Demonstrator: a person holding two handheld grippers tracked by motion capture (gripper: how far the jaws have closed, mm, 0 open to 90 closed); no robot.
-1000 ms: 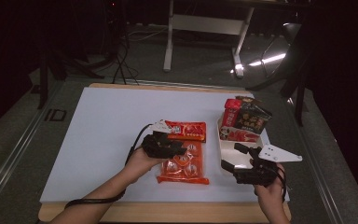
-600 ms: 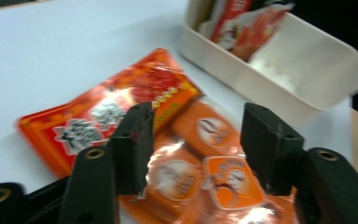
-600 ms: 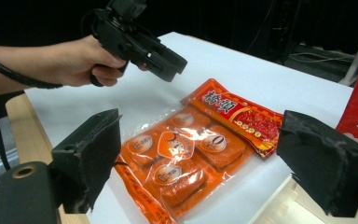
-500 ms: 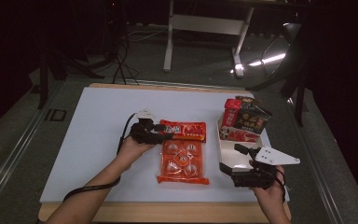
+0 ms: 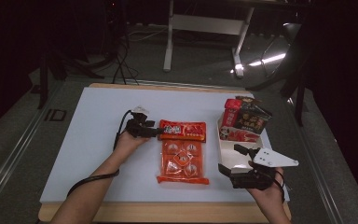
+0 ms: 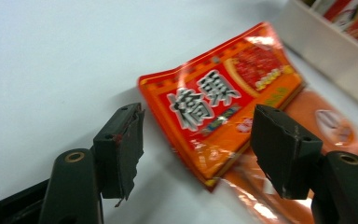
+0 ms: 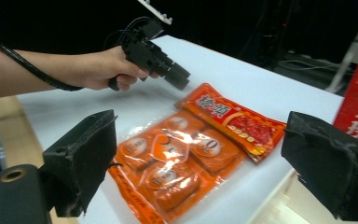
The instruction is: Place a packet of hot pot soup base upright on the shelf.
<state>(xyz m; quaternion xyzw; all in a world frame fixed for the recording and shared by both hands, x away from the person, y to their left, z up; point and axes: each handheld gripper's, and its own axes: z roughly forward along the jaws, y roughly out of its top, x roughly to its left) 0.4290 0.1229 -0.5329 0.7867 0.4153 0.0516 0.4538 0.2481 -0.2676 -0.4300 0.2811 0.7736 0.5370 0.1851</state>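
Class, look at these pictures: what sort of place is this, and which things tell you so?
Probably a recording studio or lab: a white table in a dark room, stand legs and cables on the floor behind.

This looks like a lab or recording studio, though the dark surroundings make it hard to be sure. A white table [image 5: 93, 140] stands on grey carpet, black drapes hang around it, a white metal stand [image 5: 205, 28] rises at 12 o'clock, and cables [image 5: 121, 70] trail at 11 o'clock.
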